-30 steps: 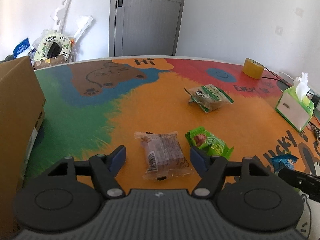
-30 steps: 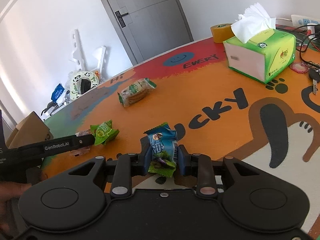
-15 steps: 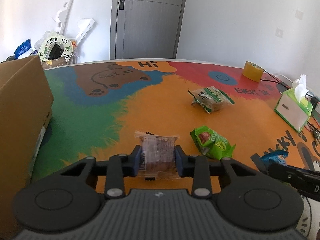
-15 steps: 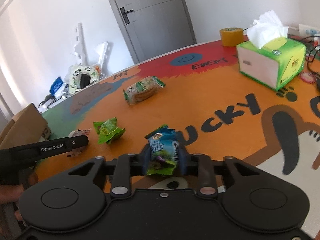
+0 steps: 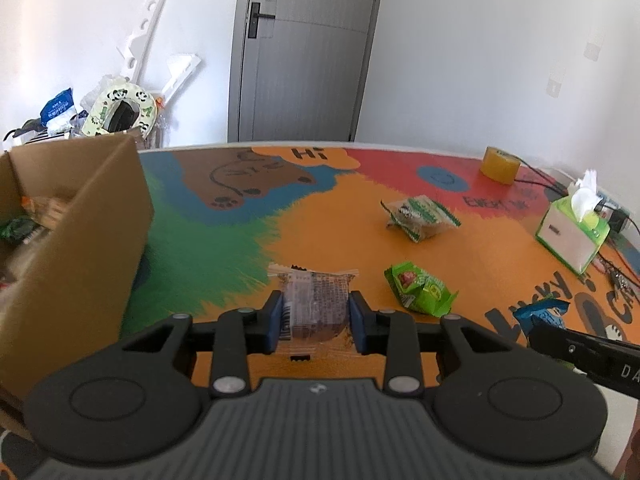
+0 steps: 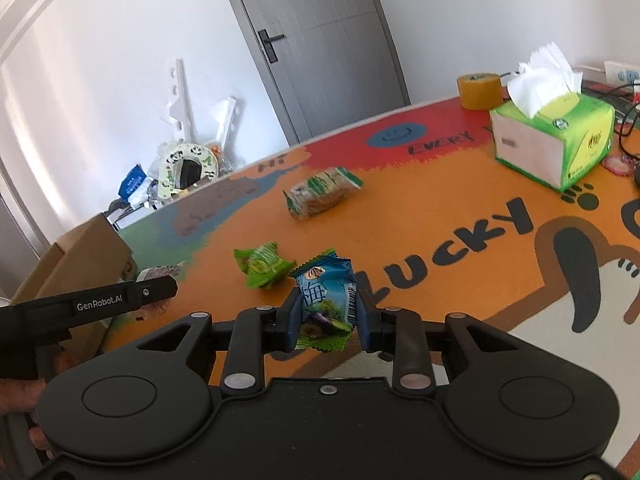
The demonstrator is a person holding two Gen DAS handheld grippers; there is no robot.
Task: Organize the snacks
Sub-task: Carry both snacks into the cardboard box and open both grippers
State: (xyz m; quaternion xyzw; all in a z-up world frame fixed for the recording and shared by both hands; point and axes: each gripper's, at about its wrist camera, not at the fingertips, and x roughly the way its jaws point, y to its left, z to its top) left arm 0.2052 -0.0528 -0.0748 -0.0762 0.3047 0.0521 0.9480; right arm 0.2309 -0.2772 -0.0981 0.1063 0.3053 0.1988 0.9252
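Two snacks in my grips: left gripper (image 5: 316,320) pinches the brown cake (image 5: 314,306), right gripper (image 6: 329,314) the blue pack (image 6: 328,300), both low centre, above the tabletop (image 5: 328,236).

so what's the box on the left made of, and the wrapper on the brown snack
The box looks like plain brown cardboard: matte, unprinted, with a thin folded flap edge. The brown snack, held in the left gripper, seems wrapped in thin clear plastic film: glossy, see-through to the dark cake, with crimped end seals and printed text.
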